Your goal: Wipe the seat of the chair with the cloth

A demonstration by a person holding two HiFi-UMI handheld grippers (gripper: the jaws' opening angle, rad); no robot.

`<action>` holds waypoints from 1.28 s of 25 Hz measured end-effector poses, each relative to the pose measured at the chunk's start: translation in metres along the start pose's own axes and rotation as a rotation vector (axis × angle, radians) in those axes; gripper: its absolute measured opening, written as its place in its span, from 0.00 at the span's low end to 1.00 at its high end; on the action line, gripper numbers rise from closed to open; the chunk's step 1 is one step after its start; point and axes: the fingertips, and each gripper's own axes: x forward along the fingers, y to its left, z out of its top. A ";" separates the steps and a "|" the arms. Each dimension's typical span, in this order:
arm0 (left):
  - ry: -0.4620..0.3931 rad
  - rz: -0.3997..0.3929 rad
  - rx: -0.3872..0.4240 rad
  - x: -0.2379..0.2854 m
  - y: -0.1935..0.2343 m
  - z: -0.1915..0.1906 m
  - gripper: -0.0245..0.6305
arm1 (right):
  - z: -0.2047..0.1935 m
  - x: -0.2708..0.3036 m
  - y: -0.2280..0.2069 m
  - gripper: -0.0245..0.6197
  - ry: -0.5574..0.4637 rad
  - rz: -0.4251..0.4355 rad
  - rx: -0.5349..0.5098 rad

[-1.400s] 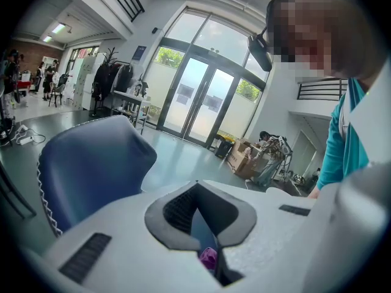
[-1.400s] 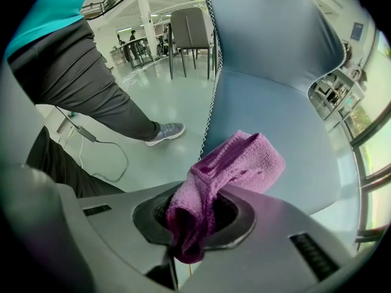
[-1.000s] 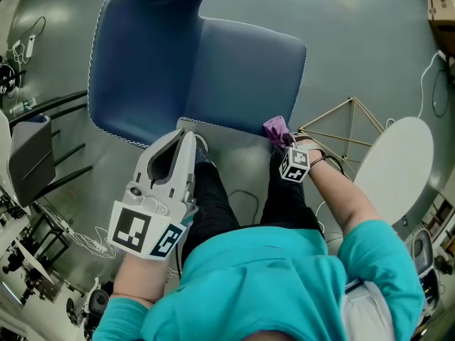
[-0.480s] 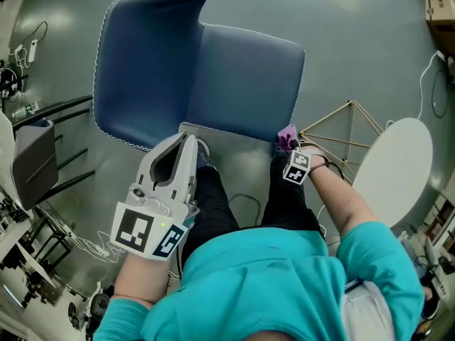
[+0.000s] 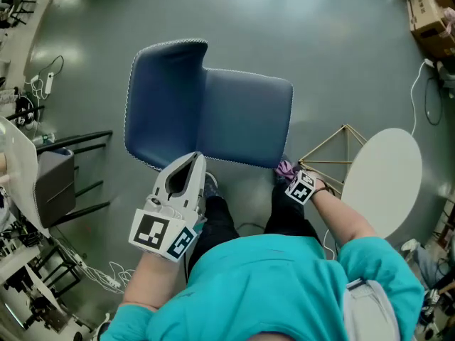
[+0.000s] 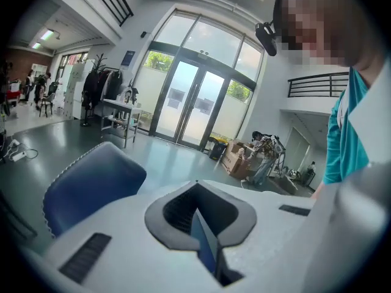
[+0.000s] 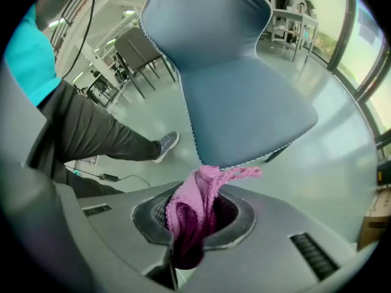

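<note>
The blue chair stands on the grey floor, its seat (image 5: 245,116) toward me and its backrest (image 5: 167,94) to the left in the head view. My right gripper (image 5: 288,170) is shut on a pink-purple cloth (image 5: 284,167) just off the seat's near right corner, apart from the seat. In the right gripper view the cloth (image 7: 195,209) bunches out of the jaws of the gripper (image 7: 192,227), below the seat's front edge (image 7: 238,102). My left gripper (image 5: 186,168) hovers shut and empty by the seat's near left corner; its own view shows the gripper (image 6: 198,215) and the chair (image 6: 91,185).
A round white table (image 5: 384,180) and a gold wire frame (image 5: 334,144) stand at the right of the chair. A dark chair (image 5: 57,183) and floor cables (image 5: 92,272) are at the left. Cardboard boxes (image 5: 426,9) sit at the far right. The person's legs (image 5: 213,219) are below the seat.
The head view has risen, so the chair looks smaller. My right gripper has drawn the cloth back off the seat's near right corner toward the person. The left gripper keeps its pose.
</note>
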 end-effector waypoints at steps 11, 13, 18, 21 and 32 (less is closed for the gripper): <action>-0.076 -0.063 0.105 -0.032 -0.060 0.088 0.02 | 0.061 -0.208 -0.011 0.12 -0.389 0.011 0.362; -0.092 -0.069 0.117 -0.046 -0.062 0.105 0.02 | 0.075 -0.242 -0.006 0.12 -0.458 0.021 0.418; -0.153 -0.116 0.157 -0.090 -0.063 0.145 0.02 | 0.119 -0.325 0.009 0.12 -0.626 0.011 0.487; -0.181 -0.177 0.188 -0.117 -0.055 0.161 0.02 | 0.149 -0.374 0.014 0.12 -0.760 -0.035 0.566; -0.186 -0.275 0.254 -0.191 -0.070 0.175 0.02 | 0.158 -0.564 0.101 0.12 -1.181 -0.255 0.628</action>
